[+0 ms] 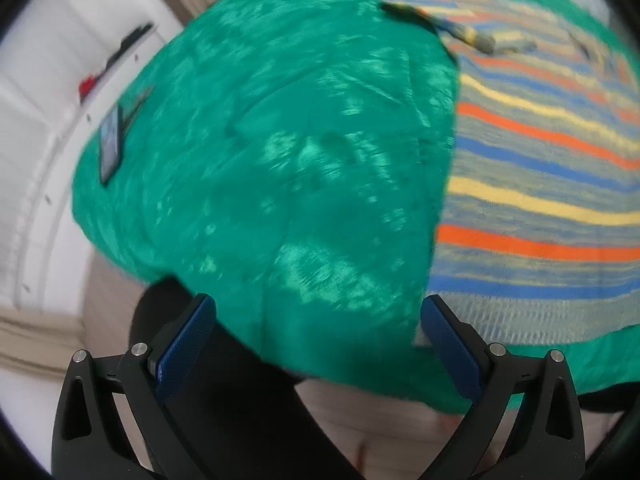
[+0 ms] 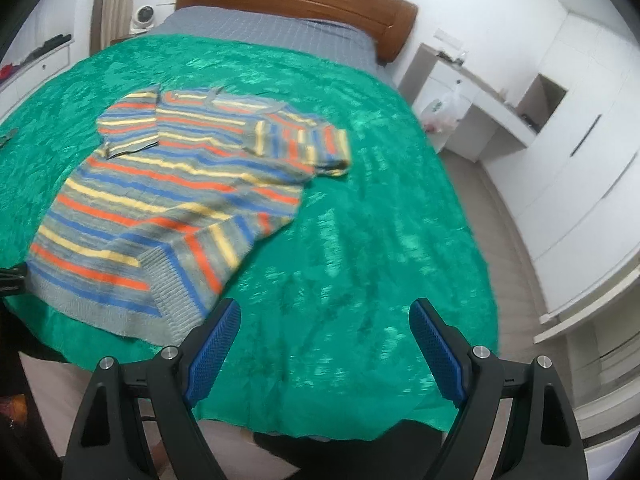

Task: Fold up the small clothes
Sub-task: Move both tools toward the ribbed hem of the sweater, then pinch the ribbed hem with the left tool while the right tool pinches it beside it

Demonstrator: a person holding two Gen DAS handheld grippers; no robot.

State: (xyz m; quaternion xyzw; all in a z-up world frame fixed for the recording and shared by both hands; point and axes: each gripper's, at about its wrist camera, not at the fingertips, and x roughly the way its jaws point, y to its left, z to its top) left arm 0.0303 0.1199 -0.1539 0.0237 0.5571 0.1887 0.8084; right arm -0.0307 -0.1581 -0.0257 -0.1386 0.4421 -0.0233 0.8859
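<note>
The striped knit sweater [image 2: 168, 200] lies flat on the green blanket [image 2: 360, 260] near the bed's foot edge, both sleeves folded in over the body and its right hem corner turned up. The left tool [image 1: 318, 344] hangs over the blanket just beside the sweater's left hem, jaws wide, holding nothing. The right tool [image 2: 324, 344] is also spread and empty, clear of the cloth. Likely risk: a pinch gathers the slippery blanket with the hem, or drags the sleeves loose.
</note>
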